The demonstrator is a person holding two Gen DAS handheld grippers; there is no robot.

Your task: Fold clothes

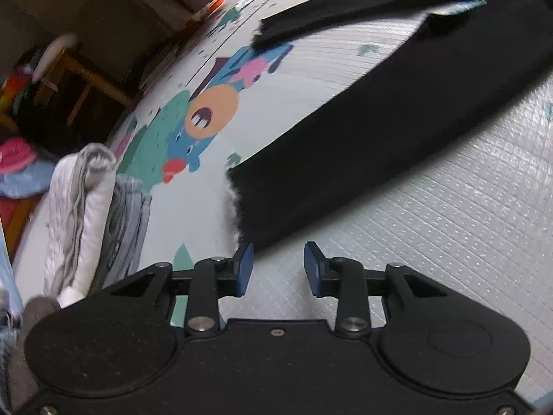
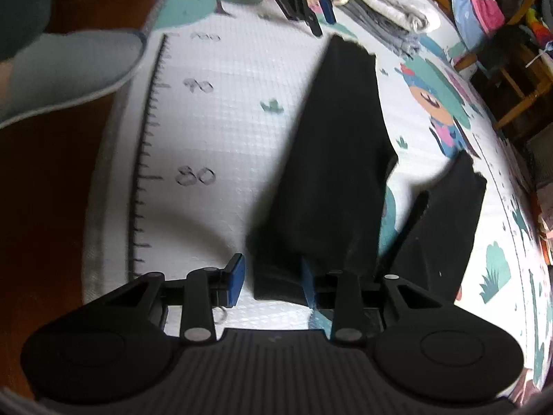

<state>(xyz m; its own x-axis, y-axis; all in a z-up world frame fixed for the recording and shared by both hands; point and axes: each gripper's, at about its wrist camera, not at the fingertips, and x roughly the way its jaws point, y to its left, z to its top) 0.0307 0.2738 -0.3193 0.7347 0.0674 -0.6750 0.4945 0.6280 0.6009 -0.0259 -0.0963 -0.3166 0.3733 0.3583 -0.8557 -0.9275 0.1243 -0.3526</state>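
Black trousers point(image 1: 397, 128) lie spread on a white patterned play mat point(image 1: 449, 228). In the left wrist view my left gripper point(image 1: 278, 265) is open and empty, just in front of the near leg's hem, which shows a white fleecy lining point(image 1: 231, 207). In the right wrist view my right gripper point(image 2: 273, 278) is open around the waist end of the trousers point(image 2: 331, 159); the cloth lies between the blue pads and covers the right pad. The second leg point(image 2: 449, 221) lies to the right. My left gripper point(image 2: 312, 3) also shows at the far hem.
A stack of folded grey and white clothes point(image 1: 90, 214) lies at the mat's left edge, also in the right wrist view point(image 2: 390, 10). A wooden stool point(image 1: 86, 79) and coloured items stand beyond. A person's socked foot point(image 2: 69, 69) rests at the mat's edge by a printed ruler point(image 2: 148, 159).
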